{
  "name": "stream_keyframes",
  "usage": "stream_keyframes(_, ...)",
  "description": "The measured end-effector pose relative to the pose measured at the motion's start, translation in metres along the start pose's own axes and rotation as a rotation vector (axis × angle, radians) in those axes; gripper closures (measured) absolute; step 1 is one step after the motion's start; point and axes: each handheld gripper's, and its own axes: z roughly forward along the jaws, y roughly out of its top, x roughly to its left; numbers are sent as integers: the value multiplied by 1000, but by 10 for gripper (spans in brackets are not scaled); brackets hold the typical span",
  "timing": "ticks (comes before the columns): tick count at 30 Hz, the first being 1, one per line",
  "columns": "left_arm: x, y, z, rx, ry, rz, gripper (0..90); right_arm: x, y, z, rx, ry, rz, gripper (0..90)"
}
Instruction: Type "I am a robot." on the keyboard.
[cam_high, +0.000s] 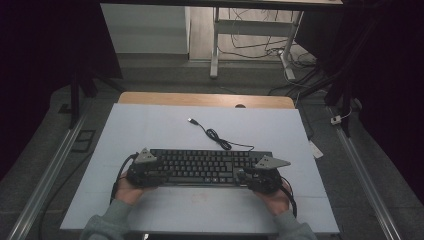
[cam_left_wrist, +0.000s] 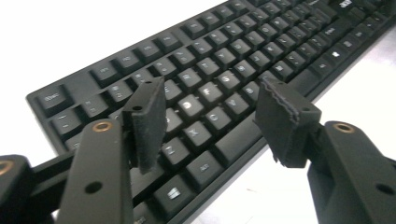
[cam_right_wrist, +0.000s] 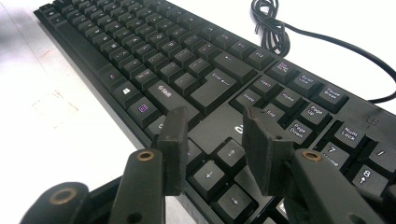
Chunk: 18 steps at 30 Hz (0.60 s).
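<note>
Black rubber-padded jaws frame the scene as a person at a pale blue table (cam_high: 150, 125) brings two handheld grippers to opposite ends of a black keyboard (cam_high: 200, 166). Nearest the camera, grey sleeves and both hands come in low, the left gripper (cam_high: 142, 172) at the keyboard's left end and the right gripper (cam_high: 257, 177) at its right end. Each stands open with nothing between its jaws: the left gripper (cam_left_wrist: 210, 121) gapes wide above the letter keys by the front edge, while the right gripper (cam_right_wrist: 212, 149) shows a narrower gap over the arrow keys. The keyboard lies just ahead of both hands, its long axis running left to right across the table, so neither hand is clearly nearer. Beyond it, the keyboard's cable (cam_high: 217, 136) trails in a loose bundle toward the table's far side, its USB plug (cam_high: 191, 120) lying free.
</note>
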Motion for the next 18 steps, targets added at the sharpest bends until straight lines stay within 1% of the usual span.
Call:
stream_keyframes(2, 4, -1, -2, 2, 10, -16, 397, 0, 0, 0, 2, -1, -1, 610)
stream_keyframes(7, 8, -2, -4, 0, 20, -24, 384, 0, 0, 0, 2, 0, -2, 608)
stream_keyframes(12, 9, -2, -4, -2, 25, -22, 380, -2, -1, -1, 5, -5, -3, 597)
stream_keyframes(15, 12, -2, -4, 1, 28, -15, 379, -2, -1, -1, 4, -6, -4, 587)
stream_keyframes(18, 15, -2, -5, -4, 29, -21, 378, -2, -2, 0, 5, -3, -4, 570)
